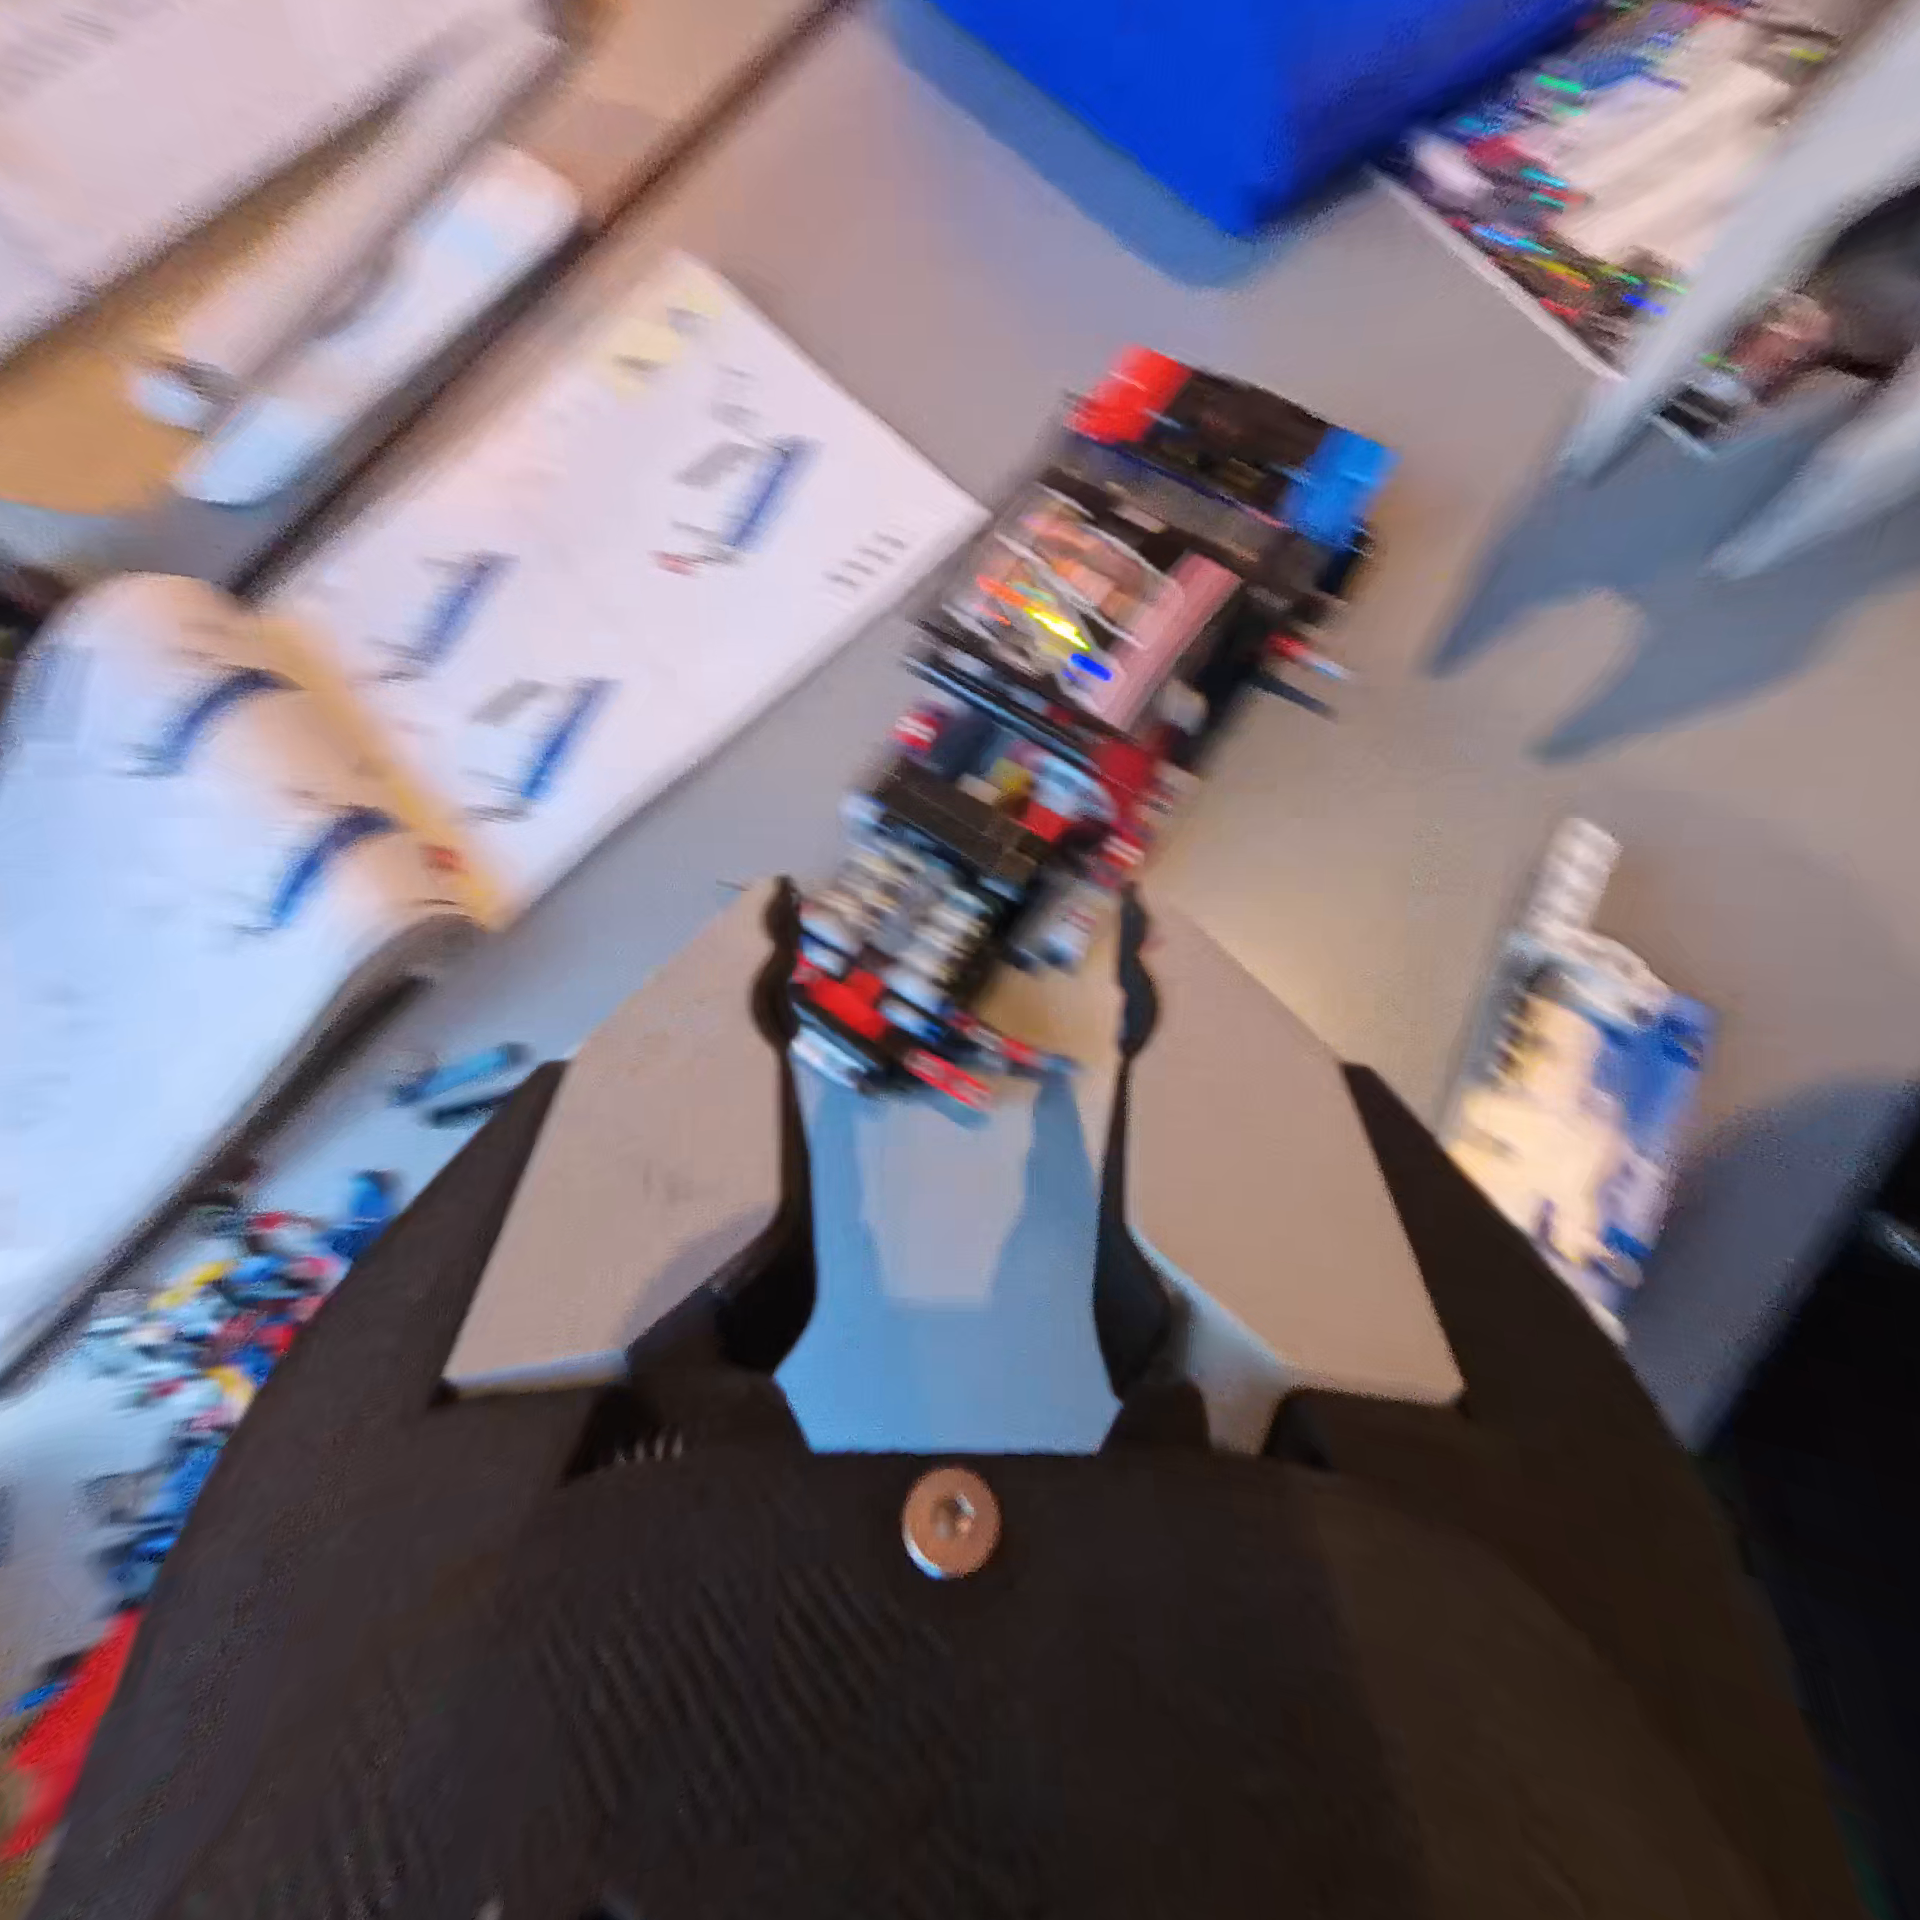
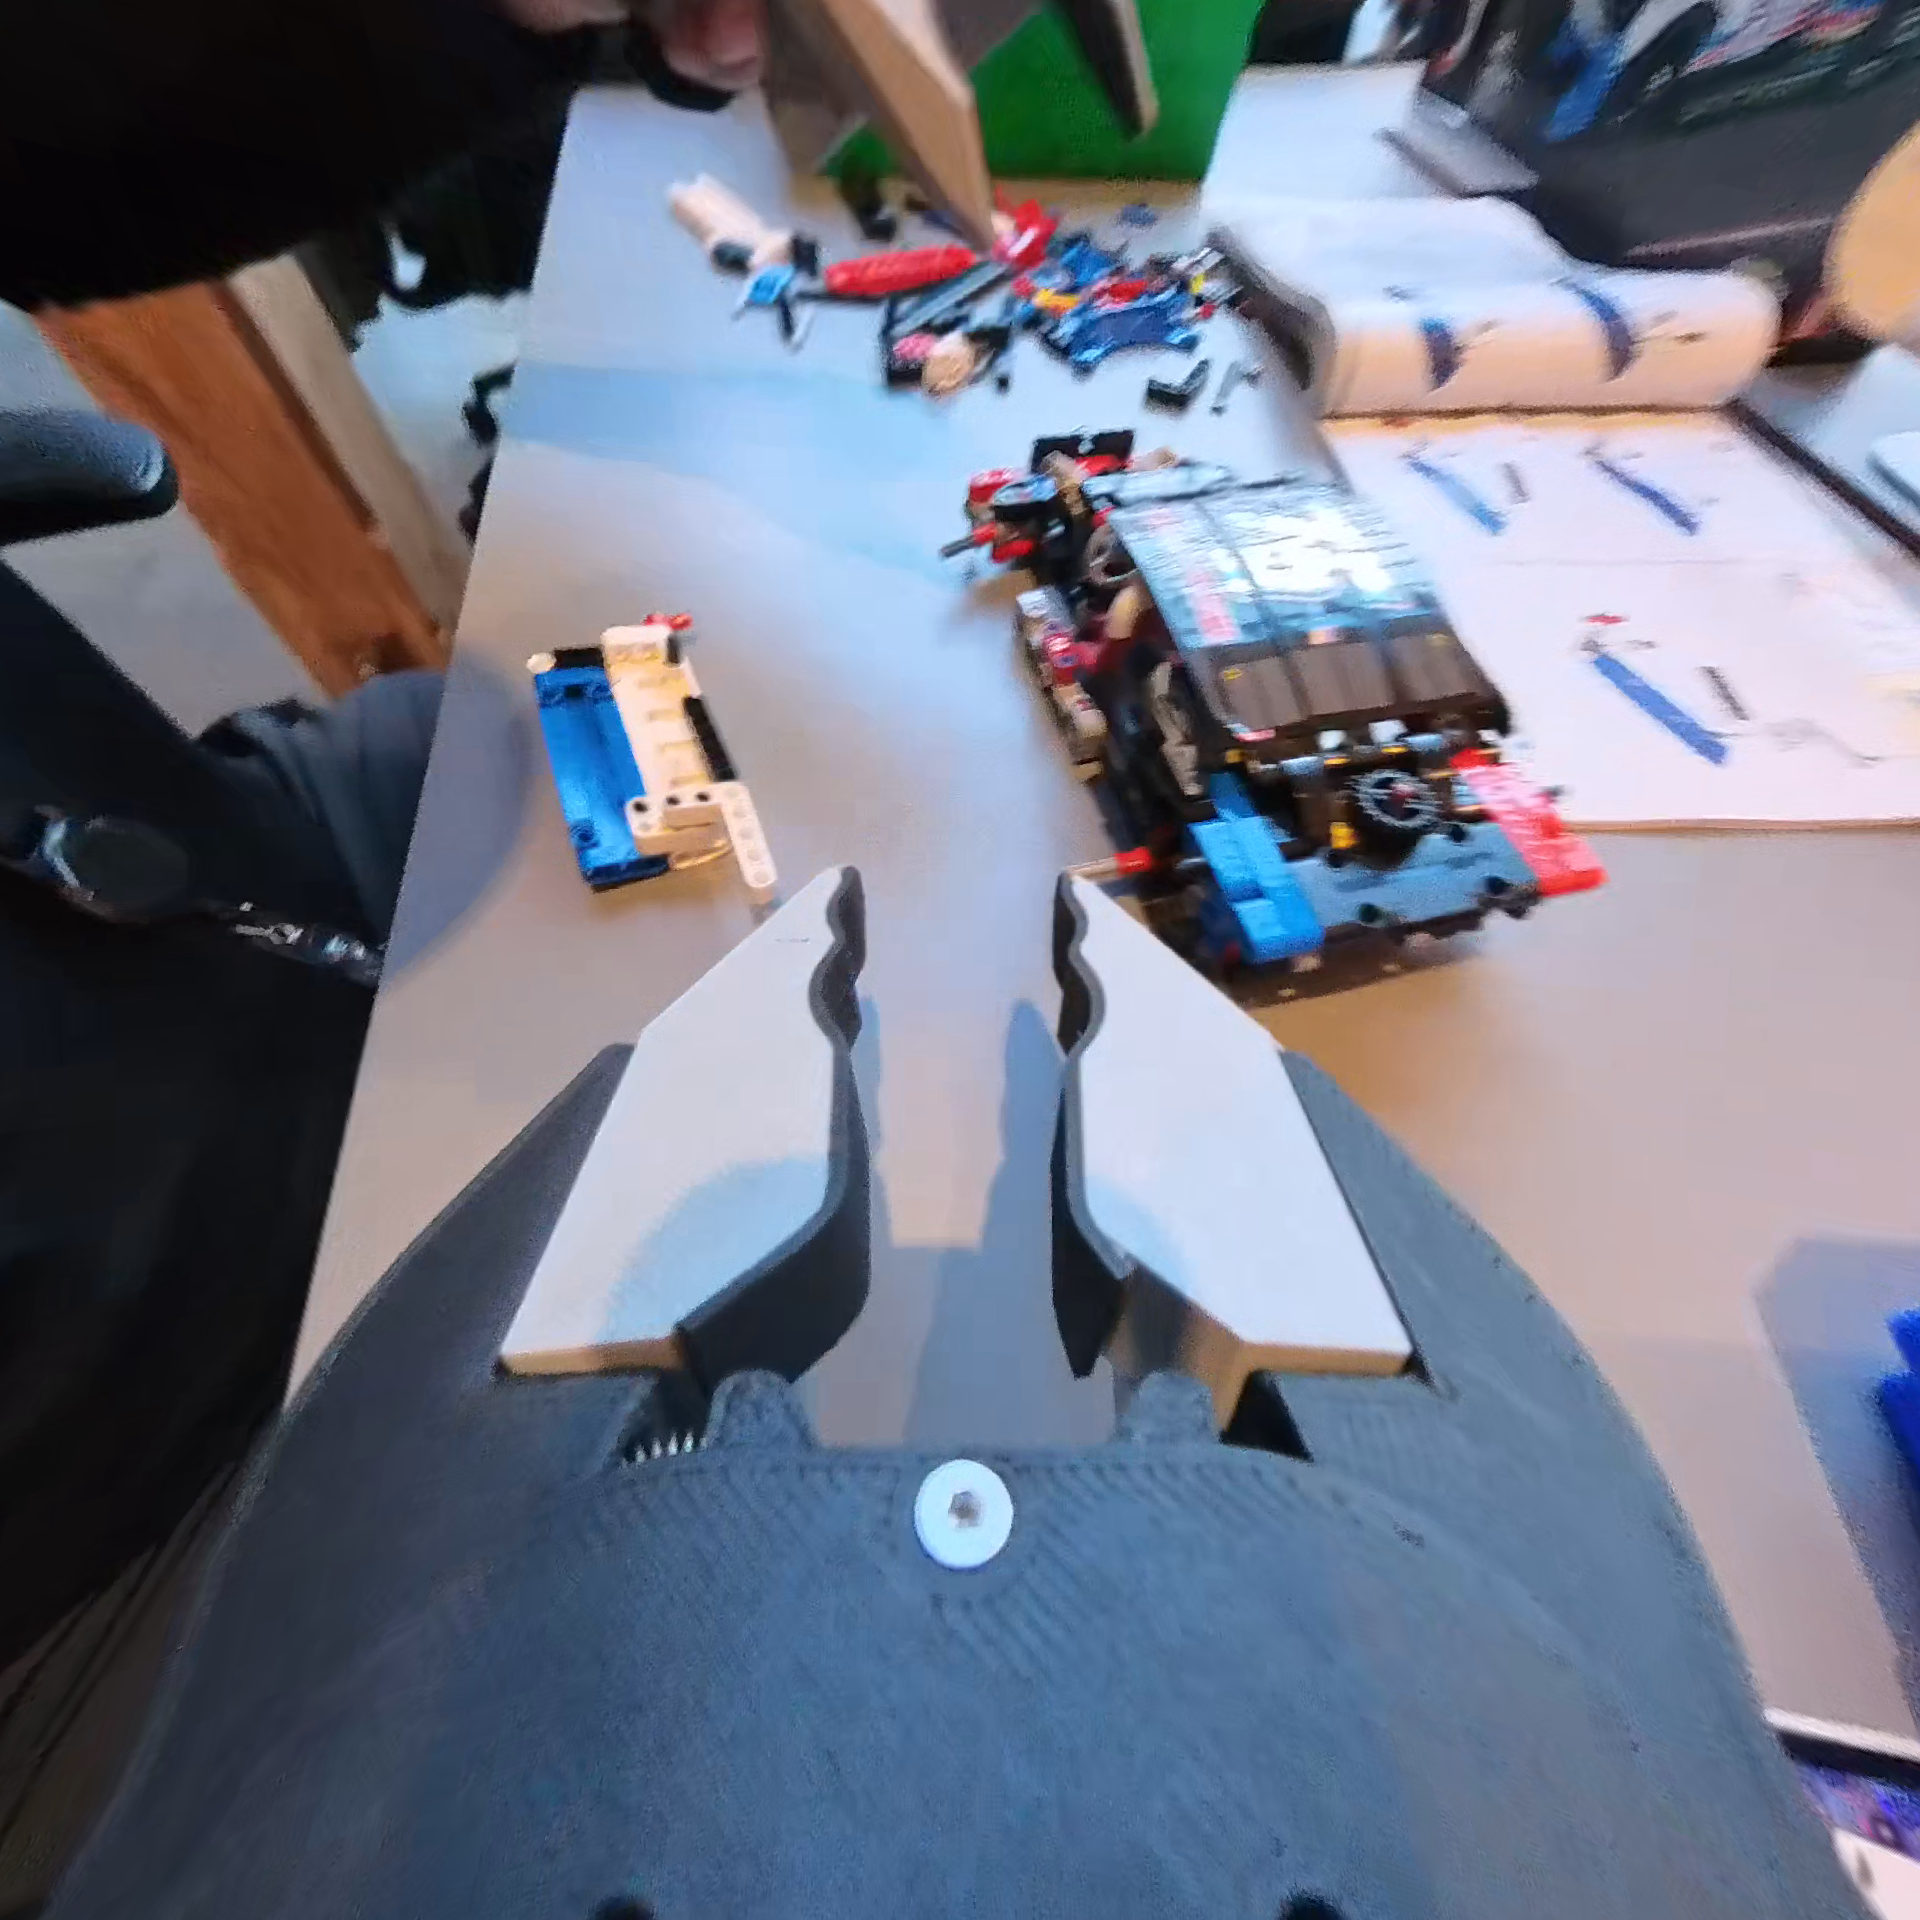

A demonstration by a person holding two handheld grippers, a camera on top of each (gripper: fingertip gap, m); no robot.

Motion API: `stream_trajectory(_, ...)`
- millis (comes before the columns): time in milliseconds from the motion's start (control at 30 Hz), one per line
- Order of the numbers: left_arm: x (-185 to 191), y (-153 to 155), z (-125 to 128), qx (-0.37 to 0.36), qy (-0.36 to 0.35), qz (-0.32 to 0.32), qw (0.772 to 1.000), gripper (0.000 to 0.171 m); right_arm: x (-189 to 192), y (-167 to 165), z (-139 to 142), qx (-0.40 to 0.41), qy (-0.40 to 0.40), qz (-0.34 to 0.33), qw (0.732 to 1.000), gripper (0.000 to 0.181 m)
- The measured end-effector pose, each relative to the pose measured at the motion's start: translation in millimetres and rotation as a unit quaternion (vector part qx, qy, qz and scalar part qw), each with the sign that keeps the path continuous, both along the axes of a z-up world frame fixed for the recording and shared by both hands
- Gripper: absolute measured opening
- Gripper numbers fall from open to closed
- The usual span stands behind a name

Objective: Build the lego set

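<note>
Black lego car point(image 2: 1278, 717), one blue-white subassembly point(image 2: 649, 753) (both grippers empty)

Matt grey table point(image 2: 883, 582), glossy plastic lego car point(image 2: 1299, 644), ribbed matt black gripper point(image 2: 961, 935)

left gripper point(image 1: 951, 961): jaws spread wide, view blurred | right gripper point(image 2: 961, 935): jaws parted, nothing held

Bare table point(image 2: 831, 582) lies ahead of the right gripper point(image 2: 961, 914); the car model point(image 2: 1288, 665) blocks its right, a blue-white subassembly point(image 2: 644, 748) its left.
</note>
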State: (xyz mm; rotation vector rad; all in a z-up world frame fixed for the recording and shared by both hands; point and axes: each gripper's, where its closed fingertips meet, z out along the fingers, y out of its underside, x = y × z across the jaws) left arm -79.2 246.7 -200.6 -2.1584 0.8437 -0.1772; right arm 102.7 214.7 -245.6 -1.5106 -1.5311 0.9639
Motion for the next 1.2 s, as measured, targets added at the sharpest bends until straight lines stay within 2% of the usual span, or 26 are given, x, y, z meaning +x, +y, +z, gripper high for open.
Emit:
stream_trajectory(33, -6.0, 25.3, 9.9, 0.005, 0.003, 0.016, 1.0, 0.071, 2.3, 5.9, 4.0, -0.003, 0.015, -0.011, 1.0, 0.034)
stream_trajectory(67, -5.4, 50.4, 15.6, -0.003, -0.01, 0.02, 1.0, 0.075, 4.0, 10.2, 7.3, -0.007, 0.029, -0.019, 0.999, 0.034)
stream_trajectory(133, -1.9, 104.0, 10.9, -0.041, -0.03, 0.035, 0.998, 0.079, 5.6, 15.3, 11.6, -0.018, 0.053, -0.027, 0.998, 0.033)
stream_trajectory(200, -5.7, 156.6, -16.1, -0.09, -0.006, 0.068, 0.994, 0.1, 6.6, 15.7, 11.6, -0.021, 0.063, -0.026, 0.997, 0.031)
stream_trajectory(233, -8.7, 179.5, -32.3, -0.108, 0.015, 0.085, 0.99, 0.103, 6.9, 16.1, 10.2, -0.018, 0.062, -0.027, 0.998, 0.03)
stream_trajectory(333, -12.6, 218.7, -76.8, -0.152, 0.066, 0.115, 0.98, 0.115, 5.7, 14.6, 7.6, -0.013, 0.059, -0.024, 0.998, 0.029)
stream_trajectory(433, -2.6, 224.4, -98.8, -0.183, 0.066, 0.113, 0.974, 0.115, 3.8, 11.4, 6.2, -0.005, 0.055, -0.015, 0.998, 0.029)
stream_trajectory(533, -9.3, 216.6, -118.6, -0.201, 0.115, 0.11, 0.967, 0.118, 4.1, 11.2, 5.3, 0.001, 0.055, -0.011, 0.998, 0.027)
stream_trajectory(567, -4.5, 217.2, -118.5, -0.197, 0.083, 0.11, 0.971, 0.112, 4.1, 11.1, 5.8, -0.003, 0.059, -0.009, 0.998, 0.026)
stream_trajectory(633, -2.5, 216.8, -121.9, -0.189, 0.046, 0.112, 0.974, 0.112, 4.8, 11.8, 6.2, -0.013, 0.065, -0.008, 0.998, 0.026)
stream_trajectory(1000, -4.0, 216.1, -121.8, -0.197, 0.051, 0.106, 0.973, 0.112, 4.0, 11.1, 3.4, -0.022, 0.065, -0.007, 0.998, 0.023)
stream_trajectory(1133, -9.3, 218.1, -119.6, -0.179, 0.035, 0.109, 0.977, 0.1, 2.9, 8.9, 1.1, -0.016, 0.058, -0.006, 0.998, 0.022)
stream_trajectory(1200, -13.9, 219.9, -117.8, -0.171, 0.027, 0.117, 0.978, 0.087, 2.8, 8.3, 1.8, -0.016, 0.06, -0.005, 0.998, 0.022)
